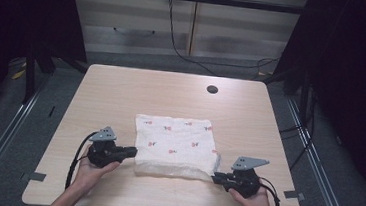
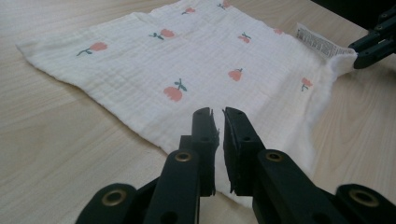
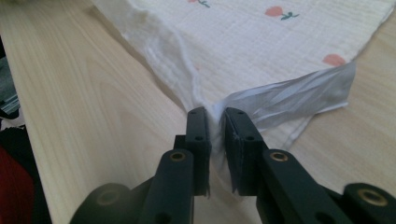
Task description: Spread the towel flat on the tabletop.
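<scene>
Pale wood-grain covers the surface, which stands in a dim room with dark curtains at the sides and cables trailing across the floor behind. A white cloth printed with small red flowers lies flat near the middle of the surface, closer to the near edge, folded so that its near border looks thick and layered.

The left gripper sits at the cloth's near left corner; in the left gripper view its fingers are almost together over the cloth's edge, and I cannot tell whether fabric is pinched between them. The right gripper is at the near right corner, its fingers closed on the cloth's corner, which bunches up between them along with a thin translucent layer.

This cloth looks light, soft and limp: it should sag and crease wherever it is unsupported, so the two near corners seem the sensible places to hold, taking in every layer.

Only a round cable hole lies toward the far right corner, well apart; nothing blocks the way.
</scene>
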Demonstrator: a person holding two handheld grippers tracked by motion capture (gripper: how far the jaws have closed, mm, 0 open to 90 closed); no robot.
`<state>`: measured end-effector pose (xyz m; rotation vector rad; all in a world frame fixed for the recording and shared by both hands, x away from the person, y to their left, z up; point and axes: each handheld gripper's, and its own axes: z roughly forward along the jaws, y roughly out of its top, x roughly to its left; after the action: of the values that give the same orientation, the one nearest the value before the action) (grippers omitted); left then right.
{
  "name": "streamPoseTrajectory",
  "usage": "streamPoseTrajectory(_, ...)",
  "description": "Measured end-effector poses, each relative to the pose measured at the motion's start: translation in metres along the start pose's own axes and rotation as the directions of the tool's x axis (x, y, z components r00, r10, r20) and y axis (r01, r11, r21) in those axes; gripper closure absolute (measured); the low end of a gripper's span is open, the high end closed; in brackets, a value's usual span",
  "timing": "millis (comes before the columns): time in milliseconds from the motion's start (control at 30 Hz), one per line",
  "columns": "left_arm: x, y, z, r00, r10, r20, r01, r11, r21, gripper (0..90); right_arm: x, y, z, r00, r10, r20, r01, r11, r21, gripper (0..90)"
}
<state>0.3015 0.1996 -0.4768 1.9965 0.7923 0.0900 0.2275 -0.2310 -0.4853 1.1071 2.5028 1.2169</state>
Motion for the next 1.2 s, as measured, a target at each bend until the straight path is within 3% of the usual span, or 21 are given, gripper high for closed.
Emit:
streamPoseTrajectory(100,0.0,-0.001,0.0,1.0,0.004,0.006,-0.004,1.0,0.003,81.7,0.003,-0.003,-0.001,1.0,0.006,-0.006,-0.006,1.0,-0.001,77.4)
streamPoseTrajectory(200,-0.001,-0.003,0.002,1.0,0.006,0.006,-0.006,0.9999,0.014,80.3,0.007,-0.008,-0.004,1.0,0.003,0.001,-0.003,1.0,0.011,70.7)
streamPoseTrajectory(233,-0.001,-0.004,0.003,1.0,0.005,0.003,-0.005,0.9998,0.02,79.1,0.01,-0.009,-0.008,0.9998,0.015,0.014,-0.015,1.0,0.007,62.8)
streamPoseTrajectory(333,0.0,-0.004,0.004,1.0,0.008,0.003,-0.008,0.9996,0.025,77.6,0.013,-0.006,-0.016,0.9997,0.003,0.025,-0.003,1.0,0.003,58.6)
streamPoseTrajectory(400,0.001,-0.003,0.007,1.0,0.0,0.0,0.0,0.9996,0.028,75.6,0.012,0.004,-0.028,0.9992,-0.006,0.039,0.008,0.999,-0.049,57.1)
streamPoseTrajectory(533,0.002,0.0,0.011,1.0,-0.001,-0.004,0.001,0.9991,0.042,73.4,0.003,0.019,-0.03,0.9984,-0.005,0.056,0.01,0.995,-0.097,59.4)
streamPoseTrajectory(667,0.005,0.004,0.017,0.9999,-0.002,-0.012,0.003,0.9986,0.054,70.2,-0.014,0.039,-0.017,0.9983,0.001,0.059,0.007,0.992,-0.125,66.5)
streamPoseTrajectory(767,0.007,0.005,0.025,0.9998,0.003,-0.018,-0.001,0.9961,0.088,70.9,-0.025,0.047,0.006,0.9989,-0.003,0.047,0.007,0.996,-0.086,69.9)
streamPoseTrajectory(900,0.005,0.006,0.032,0.9999,0.011,0.006,-0.011,0.9952,0.097,72.0,-0.034,0.048,0.034,0.9993,0.003,0.038,-0.002,1.0,-0.027,71.3)
streamPoseTrajectory(1000,-0.001,0.003,0.034,0.9985,0.051,0.019,-0.053,0.9912,0.121,72.6,-0.039,0.045,0.045,0.9986,0.009,0.053,-0.009,1.0,0.001,71.2)
streamPoseTrajectory(1133,-0.002,-0.002,0.038,0.9976,0.069,-0.002,-0.068,0.9859,0.153,72.2,-0.044,0.039,0.05,0.9975,0.027,0.065,-0.029,0.999,0.031,71.0)
streamPoseTrajectory(1200,-0.003,-0.006,0.039,0.9943,0.105,-0.02,-0.1,0.981,0.166,72.5,-0.045,0.035,0.051,0.9969,0.028,0.074,-0.031,0.999,0.04,70.5)
